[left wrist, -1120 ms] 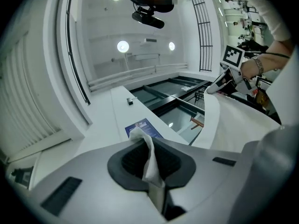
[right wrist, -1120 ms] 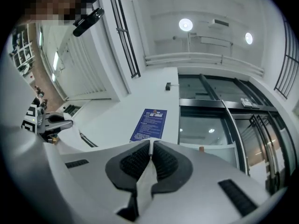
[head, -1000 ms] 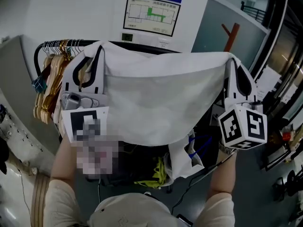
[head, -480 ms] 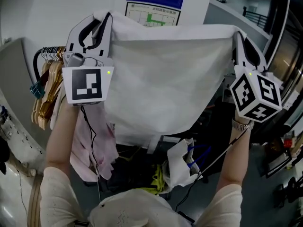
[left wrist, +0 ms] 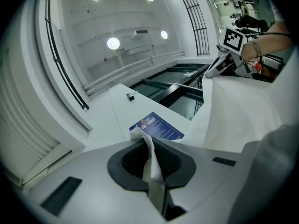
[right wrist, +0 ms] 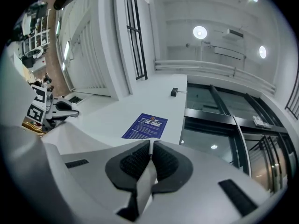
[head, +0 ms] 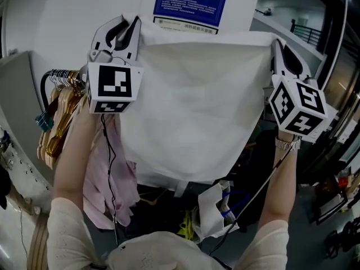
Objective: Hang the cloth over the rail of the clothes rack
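Presently the cloth (head: pixel 197 106), a thin, matte white sheet, hangs flat and roughly rectangular, with its top edge stretched taut at 12 o'clock. The left tool (head: pixel 135 22) is clamped on the upper-left corner, with fabric bunched between its ribbed dark pads (left wrist: pixel 133 160). The right tool (head: pixel 275 43) pinches the upper-right corner likewise. The black tubular rack rail (head: pixel 47 76), carrying wooden hangers (head: pixel 56 122), sits at 9 o'clock. Compared with the earlier frames, both tools and the cloth stand higher and now cover the wall diagram.
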### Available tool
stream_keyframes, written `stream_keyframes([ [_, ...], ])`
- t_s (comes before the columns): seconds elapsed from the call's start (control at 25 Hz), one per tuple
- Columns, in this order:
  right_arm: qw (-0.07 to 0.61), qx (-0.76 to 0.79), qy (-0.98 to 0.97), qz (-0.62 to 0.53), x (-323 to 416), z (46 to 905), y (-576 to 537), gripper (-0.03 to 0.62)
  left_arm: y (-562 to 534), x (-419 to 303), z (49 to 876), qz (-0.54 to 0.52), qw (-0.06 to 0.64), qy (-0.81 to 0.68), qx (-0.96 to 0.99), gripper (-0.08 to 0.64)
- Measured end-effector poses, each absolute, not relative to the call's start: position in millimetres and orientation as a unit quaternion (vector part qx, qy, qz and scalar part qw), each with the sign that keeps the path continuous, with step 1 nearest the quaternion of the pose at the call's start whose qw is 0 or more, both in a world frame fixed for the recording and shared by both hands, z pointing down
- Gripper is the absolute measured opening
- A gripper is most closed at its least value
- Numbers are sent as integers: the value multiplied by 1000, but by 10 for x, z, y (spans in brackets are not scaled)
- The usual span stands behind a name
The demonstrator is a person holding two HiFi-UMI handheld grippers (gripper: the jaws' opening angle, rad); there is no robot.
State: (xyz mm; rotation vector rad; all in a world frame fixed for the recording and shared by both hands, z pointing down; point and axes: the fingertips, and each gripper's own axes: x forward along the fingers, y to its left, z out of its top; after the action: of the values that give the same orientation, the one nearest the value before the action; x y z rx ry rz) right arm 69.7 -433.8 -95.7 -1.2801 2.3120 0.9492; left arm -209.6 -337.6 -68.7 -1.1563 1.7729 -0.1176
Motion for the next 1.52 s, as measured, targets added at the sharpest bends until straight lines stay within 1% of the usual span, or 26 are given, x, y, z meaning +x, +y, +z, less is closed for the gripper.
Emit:
stream_keyframes([
  [0.2,111,-423,835,333,468,-983,-4764,25,-3851,-2302,-665,-88,441,742,-497,21],
  [0.32,69,-406,846,340,315,-836,-5001,26,-4057,-2395,-553,-126,423,752,-490,21],
  [0.44,-1,-378,849,369,174,-599,-5123,26,-4170,-2402,-439,-181,421,753,-471,21],
  [0.56,-85,-356,842,396,106,-390,-5273,28,-4264,-2380,-388,-223,415,750,-463,21],
  [0.68,-176,-324,842,395,89,-89,-5455,80,-4349,-2397,-318,-253,396,747,-471,21],
  [0.8,-232,-292,844,385,146,139,-5558,106,-4436,-2423,-227,-286,372,743,-477,21],
  [1.04,-265,-258,856,360,308,292,-5674,123,-4514,-2468,-82,-336,347,740,-469,21],
  [1.12,-262,-277,854,354,462,249,-5789,123,-4517,-2464,-84,-345,349,738,-463,21],
  [1.2,-244,-292,853,357,593,162,-5773,123,-4520,-2435,-78,-352,358,735,-456,21],
  [1.28,-218,-282,854,380,580,60,-5499,123,-4526,-2415,-27,-363,360,730,-453,21],
  [1.4,-189,-230,846,442,249,-23,-4774,123,-4504,-2414,-1,-365,358,728,-457,21],
  [1.44,-187,-213,839,464,102,-7,-4541,123,-4503,-2421,13,-368,353,725,-463,21],
  [1.52,-204,-191,827,488,-143,134,-4204,123,-4519,-2425,67,-375,335,715,-485,21],
])
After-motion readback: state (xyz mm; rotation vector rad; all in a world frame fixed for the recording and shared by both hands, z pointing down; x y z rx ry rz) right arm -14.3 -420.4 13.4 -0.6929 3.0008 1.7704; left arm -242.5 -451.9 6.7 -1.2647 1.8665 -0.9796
